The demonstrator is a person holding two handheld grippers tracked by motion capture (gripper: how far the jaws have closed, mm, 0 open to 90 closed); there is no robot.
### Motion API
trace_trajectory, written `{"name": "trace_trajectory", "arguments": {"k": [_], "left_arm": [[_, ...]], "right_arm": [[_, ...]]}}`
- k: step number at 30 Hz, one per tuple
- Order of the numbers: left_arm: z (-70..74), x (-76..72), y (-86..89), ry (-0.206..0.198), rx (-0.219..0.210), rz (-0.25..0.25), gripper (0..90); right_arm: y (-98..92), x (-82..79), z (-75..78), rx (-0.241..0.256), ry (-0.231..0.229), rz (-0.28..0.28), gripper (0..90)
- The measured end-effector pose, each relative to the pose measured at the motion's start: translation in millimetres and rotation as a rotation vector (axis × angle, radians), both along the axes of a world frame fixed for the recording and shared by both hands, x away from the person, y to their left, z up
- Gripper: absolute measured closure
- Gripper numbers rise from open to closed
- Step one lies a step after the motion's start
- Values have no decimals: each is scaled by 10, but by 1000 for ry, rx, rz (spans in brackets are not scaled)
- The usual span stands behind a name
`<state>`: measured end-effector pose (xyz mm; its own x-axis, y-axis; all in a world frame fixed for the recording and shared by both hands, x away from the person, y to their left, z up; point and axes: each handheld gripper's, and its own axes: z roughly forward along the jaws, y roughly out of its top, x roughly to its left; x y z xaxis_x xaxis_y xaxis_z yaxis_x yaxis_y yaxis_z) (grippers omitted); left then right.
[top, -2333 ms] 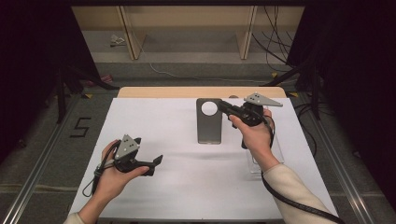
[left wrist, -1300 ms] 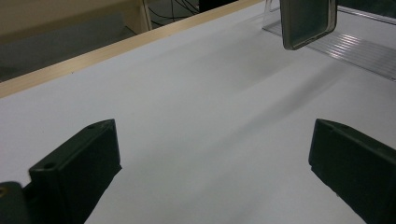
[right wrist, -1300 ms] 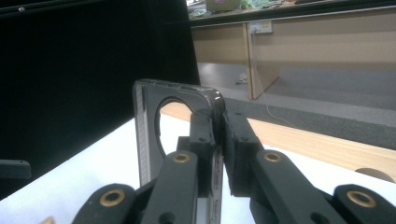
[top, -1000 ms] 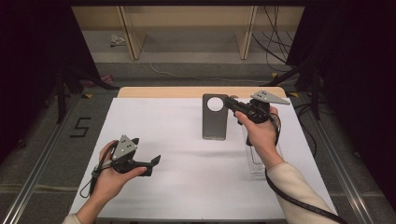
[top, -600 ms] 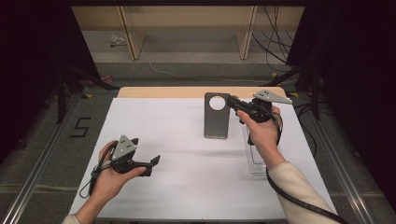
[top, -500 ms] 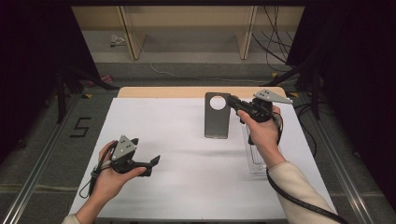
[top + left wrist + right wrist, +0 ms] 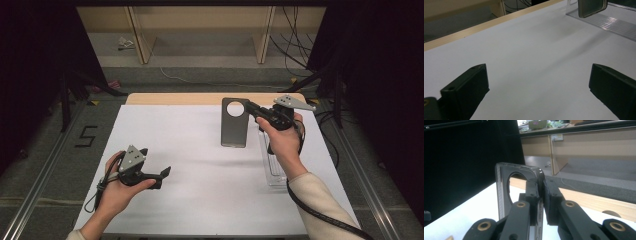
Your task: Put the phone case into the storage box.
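A grey phone case (image 7: 234,127) with a round hole near its top hangs above the white table top (image 7: 200,170), at the back right. My right gripper (image 7: 248,106) is shut on the case's upper right corner. In the right gripper view the jaws pinch the edge of the case (image 7: 503,192) beside the round hole, and the right gripper (image 7: 541,188) holds it upright. My left gripper (image 7: 165,173) rests low at the front left, open with nothing between its jaws. In the left gripper view the left gripper (image 7: 536,85) stands wide over bare white surface, with the case (image 7: 591,7) far off.
A clear plastic stand (image 7: 272,165) lies on the table under my right forearm, and the stand (image 7: 609,22) also appears past the left jaws. A wooden strip (image 7: 175,98) runs along the table's far edge. Dark floor and cables surround the table.
My right gripper has carried the phone case to the right and toward the far edge of the table. The left gripper has stayed where it was.
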<state>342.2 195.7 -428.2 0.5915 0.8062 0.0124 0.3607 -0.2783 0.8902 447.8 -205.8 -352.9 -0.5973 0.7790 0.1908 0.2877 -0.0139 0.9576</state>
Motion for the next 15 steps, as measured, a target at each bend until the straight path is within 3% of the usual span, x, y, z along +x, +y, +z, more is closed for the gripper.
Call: {"name": "trace_trajectory", "arguments": {"k": [15], "left_arm": [[-1, 3, 5, 0, 2, 0, 20]], "right_arm": [[-51, 11, 18, -3, -7, -13, 835]]}}
